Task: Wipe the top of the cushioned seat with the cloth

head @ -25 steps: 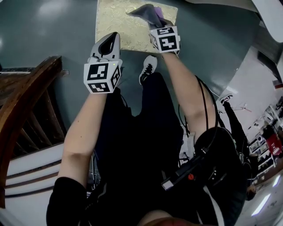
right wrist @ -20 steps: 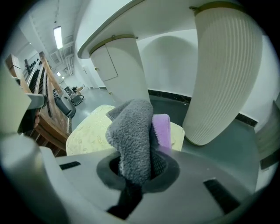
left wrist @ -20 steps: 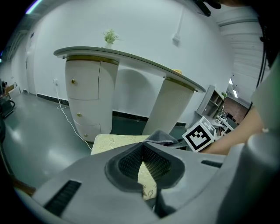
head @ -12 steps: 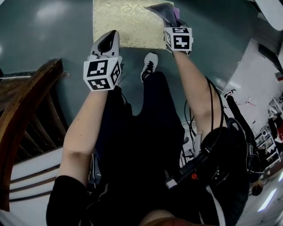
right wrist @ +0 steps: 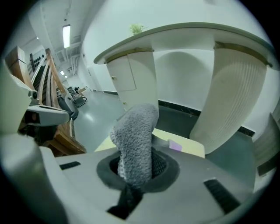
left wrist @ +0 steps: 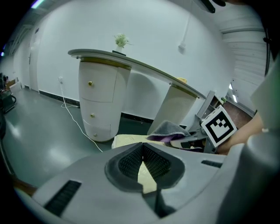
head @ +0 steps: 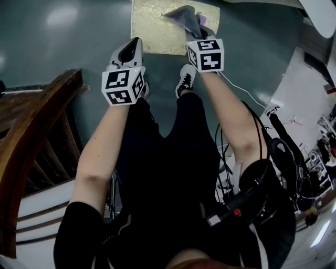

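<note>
Ahead of and below both grippers, the cushioned seat (head: 157,31) is presenting its pale gold top upward, with the grey-green floor (head: 63,37) showing around it. We are holding the cloth (head: 184,14) in the right gripper (head: 198,32). The right gripper view is showing its jaws clamping the grey pile at the root. The free end is standing up past the fingertips, and the seat is lying beyond it, forward and downward. Seen from the head view, the cloth is sitting over the right portion of the seat top. We cannot tell whether it is pressing on the fabric or hanging just above it.

We are carrying the left gripper (head: 132,46) with its jaws together and nothing between them. Its tips are pointing at the near left corner of the seat, at the edge rather than over the top. The right gripper is therefore the nearer one to the work surface, and it is the one bearing the cloth.

Most of the visible seat top is lying to the left of the cloth. We are judging that the coming stroke is calling for a downward press, then a sweep leftward across the top. The far edge of the seat is running out of the head view, so we are not stating its long axis.
</note>
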